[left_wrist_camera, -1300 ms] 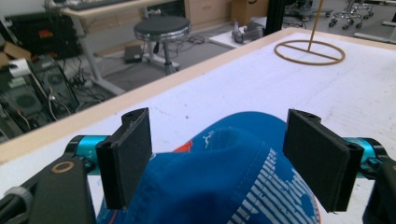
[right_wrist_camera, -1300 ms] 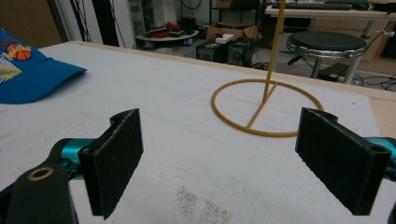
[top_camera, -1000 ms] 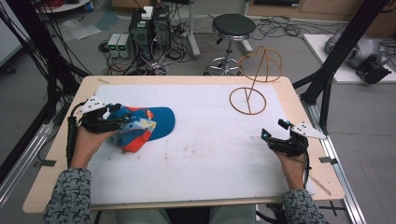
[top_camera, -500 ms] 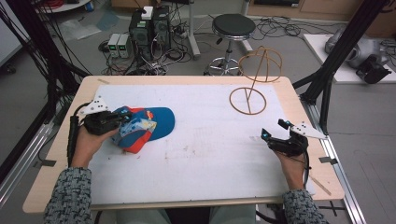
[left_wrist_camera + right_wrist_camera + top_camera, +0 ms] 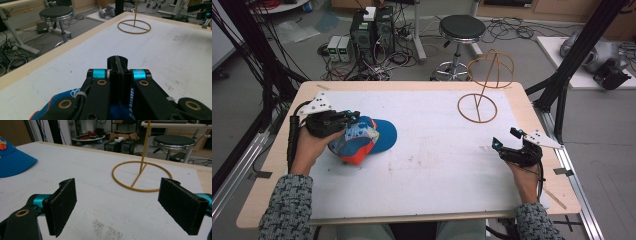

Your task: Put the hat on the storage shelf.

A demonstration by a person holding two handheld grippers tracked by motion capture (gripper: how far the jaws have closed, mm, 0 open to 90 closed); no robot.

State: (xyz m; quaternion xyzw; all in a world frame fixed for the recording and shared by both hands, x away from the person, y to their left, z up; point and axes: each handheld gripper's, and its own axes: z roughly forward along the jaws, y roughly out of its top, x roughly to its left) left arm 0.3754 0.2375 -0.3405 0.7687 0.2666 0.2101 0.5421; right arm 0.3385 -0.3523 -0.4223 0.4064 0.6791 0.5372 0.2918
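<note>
On the left part of the table, the cap has been raised a little since a second ago and hangs tilted from the left gripper, whose jaws are pressed together on its back edge. Its long axis goes left to right, with the blue brim toward the wire stand. The hand hides the crown partly. The right gripper rests wide open and empty near the right edge.

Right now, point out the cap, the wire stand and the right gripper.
cap (image 5: 379,136): high view, on its blue brim.
wire stand (image 5: 477,107): high view, on the bar across its base ring.
right gripper (image 5: 117,206): right gripper view, midway between its open jaws.
</note>
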